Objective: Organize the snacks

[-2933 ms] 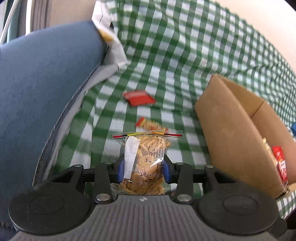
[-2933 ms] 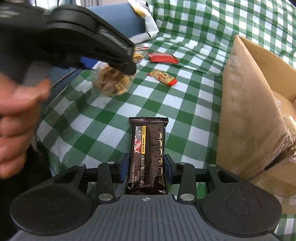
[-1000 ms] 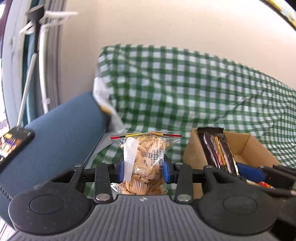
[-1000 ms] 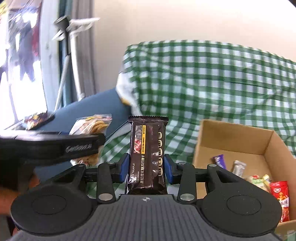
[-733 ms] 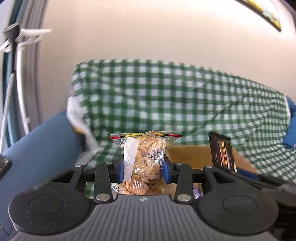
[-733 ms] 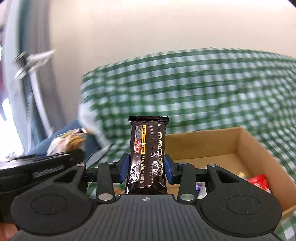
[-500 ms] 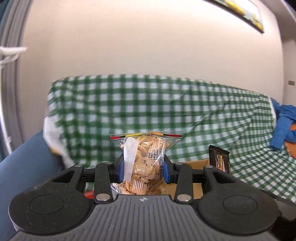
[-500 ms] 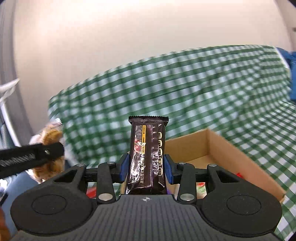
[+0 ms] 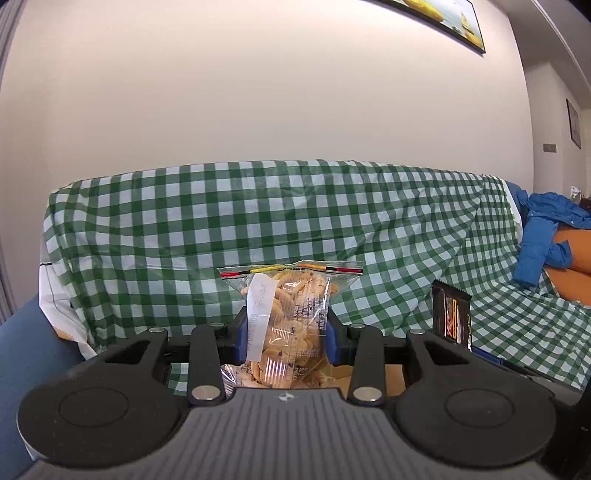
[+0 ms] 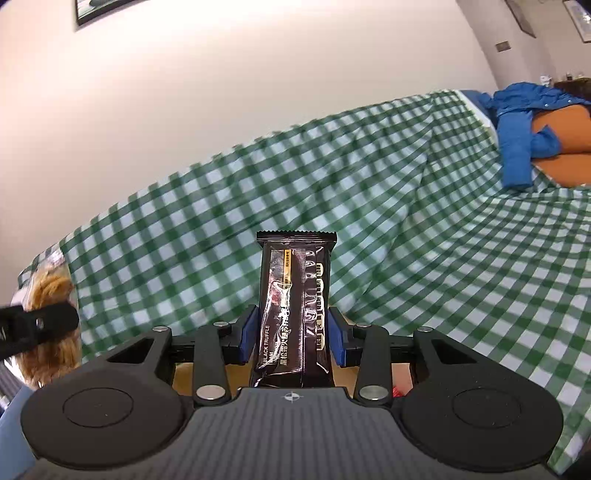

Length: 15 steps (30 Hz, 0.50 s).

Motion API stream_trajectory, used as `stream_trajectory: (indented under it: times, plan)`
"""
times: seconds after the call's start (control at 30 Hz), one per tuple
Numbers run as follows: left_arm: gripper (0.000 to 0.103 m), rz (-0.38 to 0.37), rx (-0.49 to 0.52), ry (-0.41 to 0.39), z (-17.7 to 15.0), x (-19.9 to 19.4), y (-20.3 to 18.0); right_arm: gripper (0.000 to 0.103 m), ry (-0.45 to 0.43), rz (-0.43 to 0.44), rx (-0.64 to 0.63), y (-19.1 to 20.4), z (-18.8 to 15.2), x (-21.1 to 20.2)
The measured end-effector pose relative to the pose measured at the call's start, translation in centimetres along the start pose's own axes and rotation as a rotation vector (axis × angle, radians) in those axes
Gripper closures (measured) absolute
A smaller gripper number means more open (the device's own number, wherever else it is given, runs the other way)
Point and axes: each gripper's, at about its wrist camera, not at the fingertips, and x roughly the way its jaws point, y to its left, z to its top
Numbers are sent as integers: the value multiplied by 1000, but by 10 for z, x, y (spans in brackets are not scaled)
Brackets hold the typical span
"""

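Clamping cookie bag [image 9: 291, 325] in my left gripper [image 9: 286, 334] and upright chocolate bar [image 10: 295, 314] in my right gripper [image 10: 293, 341], cardboard box [image 9: 391, 378] just beneath both fingertips.

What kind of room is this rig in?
Likely a home living room: a sofa draped in a green checked cloth, framed pictures on a plain wall, and a blue jacket thrown over the far end.
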Motion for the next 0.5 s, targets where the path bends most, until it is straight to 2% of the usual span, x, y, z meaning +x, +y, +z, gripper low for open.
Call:
stream_trajectory:
  times: [0.5]
  plan:
    - [60, -5, 37, 1, 3, 4, -9, 62, 4, 19, -11, 1, 4, 3]
